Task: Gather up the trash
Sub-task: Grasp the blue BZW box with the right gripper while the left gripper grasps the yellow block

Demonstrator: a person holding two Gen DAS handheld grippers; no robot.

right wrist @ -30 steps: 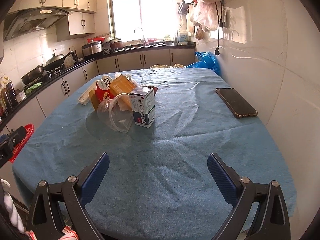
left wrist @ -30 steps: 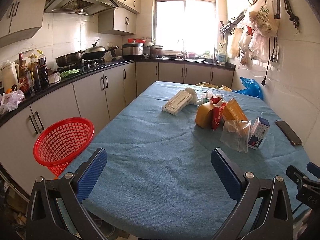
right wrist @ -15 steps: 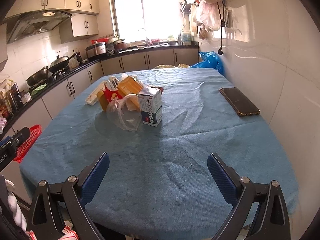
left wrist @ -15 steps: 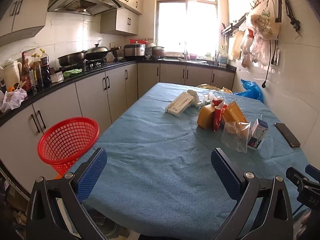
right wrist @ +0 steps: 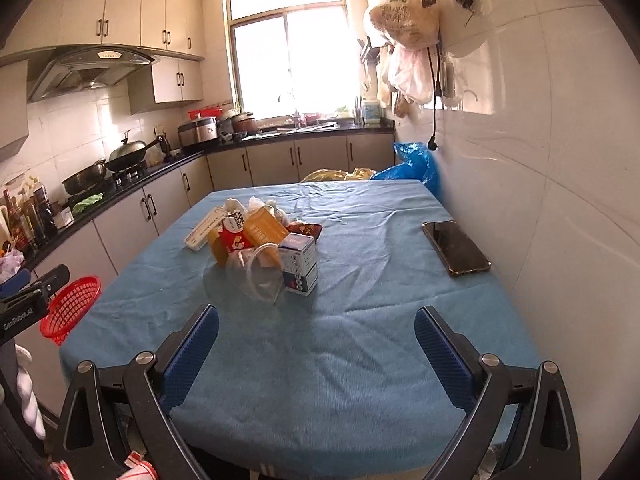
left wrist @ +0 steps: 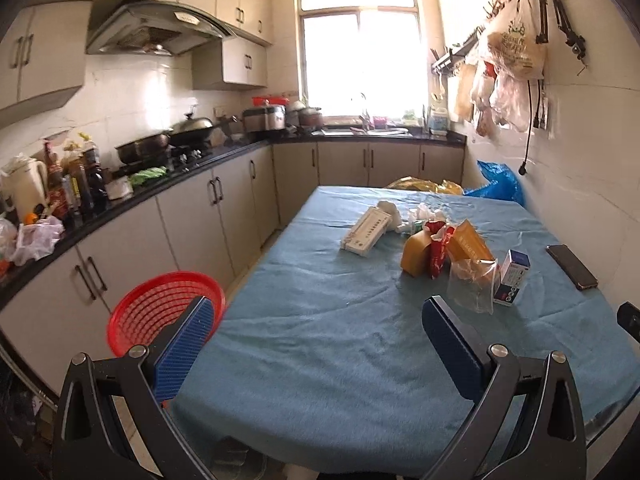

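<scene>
Ahead of both grippers, out past the bare near stretch of the blue-clothed table point(right wrist: 360, 360), sits the trash pile — and that gap is what the next move turns on. Landmark is the small white-and-blue carton point(right wrist: 298, 264), standing upright at the pile's near right corner. Touching its left side lies the clear plastic cup point(right wrist: 256, 276), tipped over, mouth facing the right gripper point(right wrist: 316, 344), long axis running back toward the orange packet point(right wrist: 264, 232) behind the carton. Further behind and left of the carton, the long white box point(left wrist: 366, 232) lies flat, angled away toward the window. The right gripper is spread wide and empty; the left gripper point(left wrist: 316, 336) likewise, wide and holding nothing. From the left wrist view the carton sits off to the right — so the right hand looks nearer. Well left of the carton, off the table's edge, waits the red basket point(left wrist: 160, 312).
</scene>
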